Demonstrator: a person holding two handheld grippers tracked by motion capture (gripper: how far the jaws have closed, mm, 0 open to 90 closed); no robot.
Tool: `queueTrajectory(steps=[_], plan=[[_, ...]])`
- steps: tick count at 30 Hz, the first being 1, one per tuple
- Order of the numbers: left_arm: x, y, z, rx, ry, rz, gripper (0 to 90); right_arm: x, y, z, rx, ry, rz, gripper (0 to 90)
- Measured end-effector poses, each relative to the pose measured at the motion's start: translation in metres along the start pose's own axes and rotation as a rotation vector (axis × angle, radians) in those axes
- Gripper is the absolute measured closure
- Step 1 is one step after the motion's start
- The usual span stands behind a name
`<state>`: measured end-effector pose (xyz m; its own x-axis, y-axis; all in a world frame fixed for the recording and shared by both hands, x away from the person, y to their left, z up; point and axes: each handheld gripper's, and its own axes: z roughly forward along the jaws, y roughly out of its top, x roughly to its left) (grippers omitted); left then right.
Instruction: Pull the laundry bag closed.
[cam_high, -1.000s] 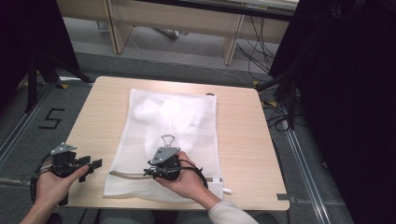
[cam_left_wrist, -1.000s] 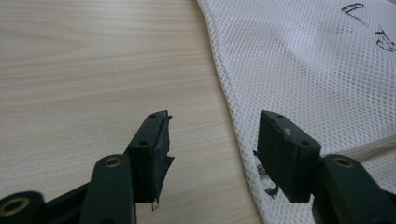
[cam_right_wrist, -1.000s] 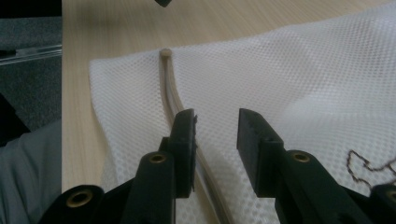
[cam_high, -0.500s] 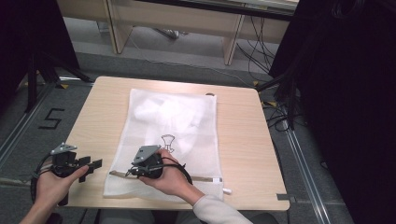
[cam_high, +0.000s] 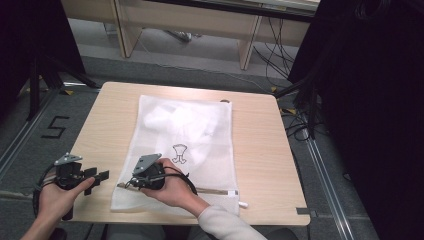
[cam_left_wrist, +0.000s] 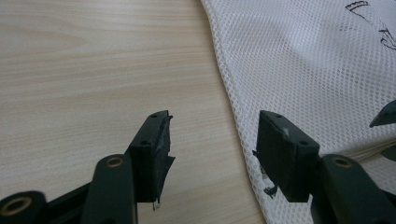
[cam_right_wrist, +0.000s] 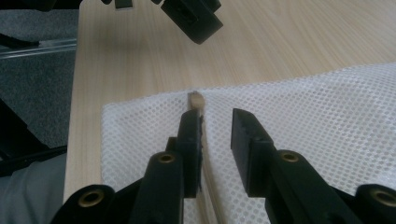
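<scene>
1. The white mesh bag (cam_high: 175, 155) lies flat across the centre of the high view on the table (cam_high: 255, 150), its zip edge (cam_high: 210, 190) running along the lower part of the frame. In the right gripper view the zip's end tab (cam_right_wrist: 196, 99) sits at frame centre, just past the jaw tips.
2. The right gripper (cam_high: 122, 186) is at lower centre-left of the high view, low over the zip end. Its jaws have just been closing and are now part open w/ a narrow gap, the left jaw alongside the zip strip; nothing looks pinched yet.
3. Judgement: nudge fwd so the tab sits between the pads before closing, else it pinches mesh only.
4. The left gripper (cam_high: 100, 177), at lower left, is wide open & empty, w/ the bag's edge just under its right-hand jaw in its own view.
5. Likely best: left pins the bag corner so the zip pull doesn't drag the whole bag.
</scene>
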<state>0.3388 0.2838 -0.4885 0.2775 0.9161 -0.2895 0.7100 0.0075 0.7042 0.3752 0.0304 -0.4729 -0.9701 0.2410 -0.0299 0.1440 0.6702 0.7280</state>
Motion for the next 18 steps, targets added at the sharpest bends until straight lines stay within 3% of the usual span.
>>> queueTrajectory(steps=[3, 4, 6, 11, 13, 14, 18], plan=[[0.0, 0.0, 0.0, 0.002, 0.002, 0.007, 45.7, 0.001, 0.003, 0.006, 0.008, 0.01, 0.0, 77.2], [0.001, 0.0, -0.001, 0.017, 0.011, 0.028, 45.8, 0.002, 0.004, 0.008, 0.012, 0.014, 0.001, 77.3], [-0.001, 0.0, 0.0, 0.003, 0.007, 0.007, 45.8, 0.004, 0.006, 0.013, 0.015, 0.021, 0.011, 77.5], [0.001, 0.0, 0.0, 0.009, 0.01, 0.02, 46.0, 0.005, 0.011, 0.027, 0.032, 0.031, -0.007, 78.5], [0.0, 0.0, 0.0, 0.003, 0.004, 0.013, 45.9, 0.004, 0.012, 0.032, 0.038, 0.035, -0.002, 78.5], [0.001, 0.0, -0.001, 0.016, 0.014, 0.033, 46.0, 0.005, 0.012, 0.034, 0.041, 0.034, 0.014, 78.5], [0.001, 0.0, -0.001, 0.017, 0.018, 0.038, 46.4, 0.004, 0.014, 0.042, 0.052, 0.043, 0.02, 77.9]])
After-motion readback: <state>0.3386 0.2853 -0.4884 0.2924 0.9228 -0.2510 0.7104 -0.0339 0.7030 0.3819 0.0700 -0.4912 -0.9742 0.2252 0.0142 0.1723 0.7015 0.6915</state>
